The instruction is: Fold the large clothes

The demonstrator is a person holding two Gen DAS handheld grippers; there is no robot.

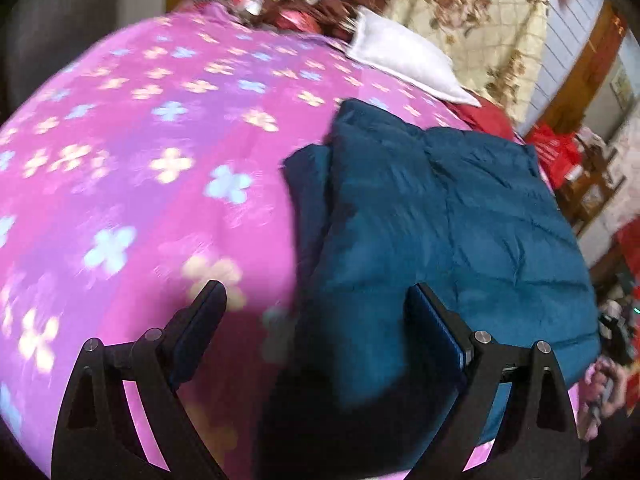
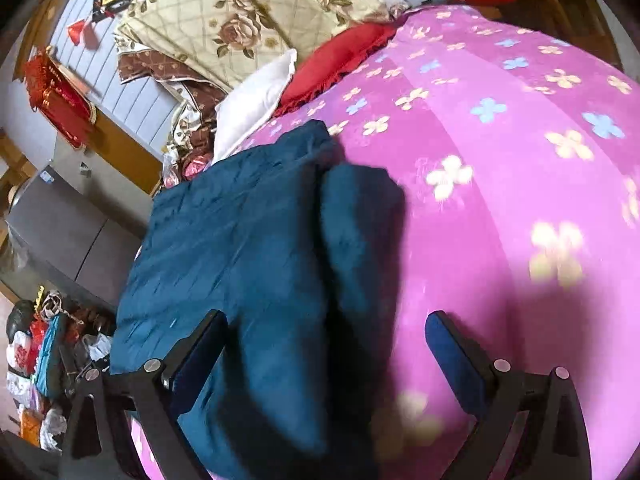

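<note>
1. One dark teal padded garment (image 1: 440, 216) is being seen lying folded on a pink flowered bedspread (image 1: 140, 140), with a narrower folded part lying along one long edge.

2. In the left wrist view, the left gripper (image 1: 316, 300) is being held above the near end of the garment with its jaws spread wide. The right-hand finger is being shown over the teal fabric, the left-hand finger over the bare bedspread, and the garment's narrow folded edge is lying between and just ahead of them. Nothing is being pinched.

3. In the right wrist view, the right gripper (image 2: 324, 328) is also being held with its jaws spread wide. The garment (image 2: 240, 240) is lying ahead of and under it, its near end running down between the fingers; the left-hand finger is being shown over the fabric, the right-hand finger over the bedspread (image 2: 500, 140). Whether the fingers are touching the cloth cannot be told through the blur.

4. Counted: one garment, two grippers, one bedspread.

5. Past the garment's far end, one white pillow (image 2: 256, 100) and one red cushion (image 2: 340, 60) are being seen lying side by side, touching, with one cream quilt with brown roses (image 2: 240, 20) being shown behind them.

6. Part of a hand (image 1: 604, 392) is being shown at the lower right edge of the left wrist view.
</note>
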